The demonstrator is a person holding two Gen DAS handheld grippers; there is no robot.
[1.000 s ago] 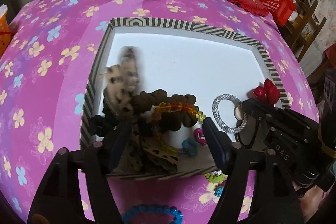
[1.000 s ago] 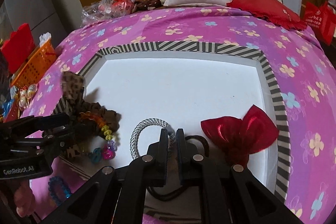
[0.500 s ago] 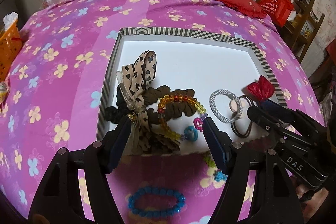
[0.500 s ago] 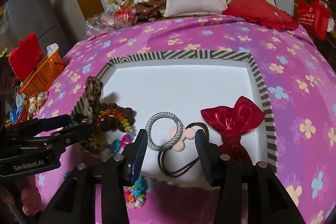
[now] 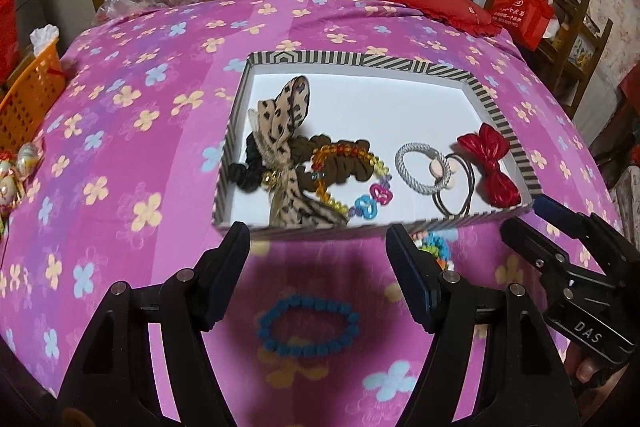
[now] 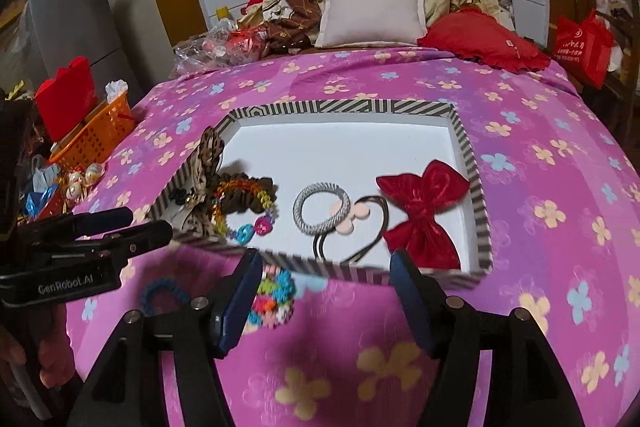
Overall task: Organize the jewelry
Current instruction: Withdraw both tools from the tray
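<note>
Left gripper: fingers spread wide, nothing between them; it hovers over the bedspread just in front of the near wall of the tray.
Right gripper: also spread apart and holding nothing; its tips are at the near wall of the tray, on the right part.
Tray: striped rim, white floor, lying on the pink flowered bedspread.
Inside tray, left: leopard bow over a brown scrunchie, with an amber bead bracelet on top.
Inside tray, middle: silver hair tie touching a black elastic with pink discs.
Inside tray, right: red bow, near the right wall.
Outside tray: blue bead bracelet on the bedspread, between and below the left gripper's fingers; a multicolour bracelet just beside the right gripper's left finger, close to the tray wall.
</note>
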